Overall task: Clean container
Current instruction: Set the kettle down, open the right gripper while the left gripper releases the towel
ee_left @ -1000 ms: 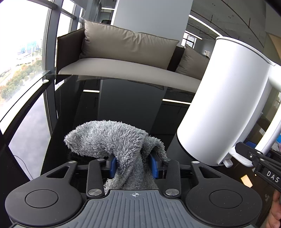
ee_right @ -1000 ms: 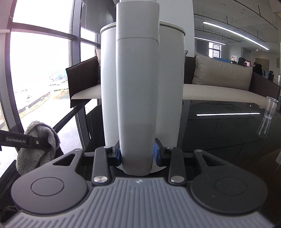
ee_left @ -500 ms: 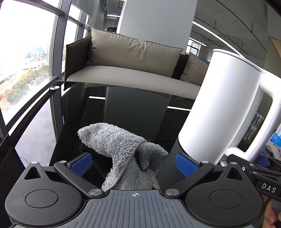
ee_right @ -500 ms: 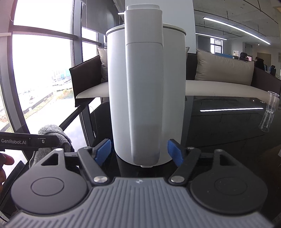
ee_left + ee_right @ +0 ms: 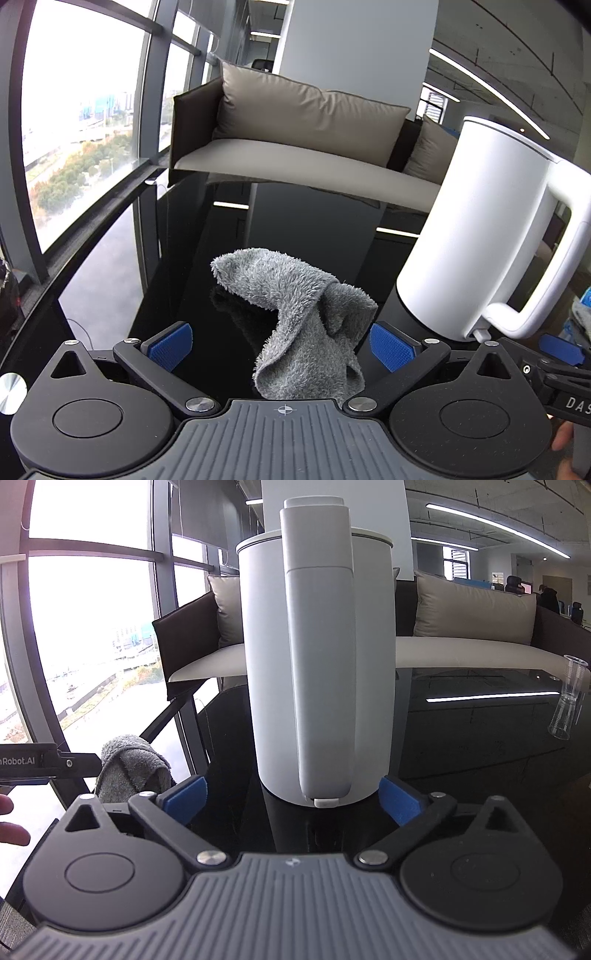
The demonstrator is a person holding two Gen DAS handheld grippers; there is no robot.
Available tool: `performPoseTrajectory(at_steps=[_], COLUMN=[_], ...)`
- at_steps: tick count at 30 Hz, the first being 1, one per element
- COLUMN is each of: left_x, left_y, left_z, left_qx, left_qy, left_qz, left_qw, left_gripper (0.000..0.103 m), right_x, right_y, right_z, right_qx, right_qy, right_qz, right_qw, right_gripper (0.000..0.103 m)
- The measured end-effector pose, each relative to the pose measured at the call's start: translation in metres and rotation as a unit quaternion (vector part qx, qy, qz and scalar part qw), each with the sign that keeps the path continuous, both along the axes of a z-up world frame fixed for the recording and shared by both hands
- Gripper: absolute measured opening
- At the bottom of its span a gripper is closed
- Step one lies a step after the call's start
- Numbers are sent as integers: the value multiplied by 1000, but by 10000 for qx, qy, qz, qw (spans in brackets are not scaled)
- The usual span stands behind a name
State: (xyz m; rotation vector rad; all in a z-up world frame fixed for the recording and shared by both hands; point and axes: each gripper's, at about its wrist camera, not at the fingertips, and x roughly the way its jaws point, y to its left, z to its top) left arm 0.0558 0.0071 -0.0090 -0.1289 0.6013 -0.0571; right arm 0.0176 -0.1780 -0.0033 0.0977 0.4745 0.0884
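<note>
A white lidded jug [image 5: 314,672] with a tall handle stands upright on the black glass table [image 5: 480,746]; it also shows in the left wrist view [image 5: 476,236] at the right. A grey fluffy cloth [image 5: 299,317] lies crumpled on the table left of the jug, also seen in the right wrist view [image 5: 129,768]. My left gripper [image 5: 280,343] is open with the cloth loose between its blue pads. My right gripper [image 5: 291,797] is open, its pads apart on either side of the jug's handle base, not touching.
A clear plastic cup [image 5: 569,698] stands at the table's far right. A sofa with beige cushions [image 5: 306,122] lies beyond the table. Tall windows [image 5: 74,110] run along the left, close to the table edge.
Both grippers opened: the left let go of the cloth, the right let go of the jug handle. Both have drawn back, and the jug now stands on the table.
</note>
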Motion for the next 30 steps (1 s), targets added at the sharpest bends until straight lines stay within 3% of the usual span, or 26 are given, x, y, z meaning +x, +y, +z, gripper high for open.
performPoseTrajectory(at_steps=[9,30], left_x=[-28,-65], left_y=[-8,-10], left_z=[4,1], left_qx=[251,272], left_qy=[-206,-169], left_qz=[-15,-36], left_qw=[9995,9995], left_gripper=[102,102], right_x=[-21,-68], right_y=[1,-9], right_z=[3,7], right_qx=[105,22], right_qy=[133,152], right_qz=[8,-8], right_qw=[9999,9999], right_gripper=[102,102])
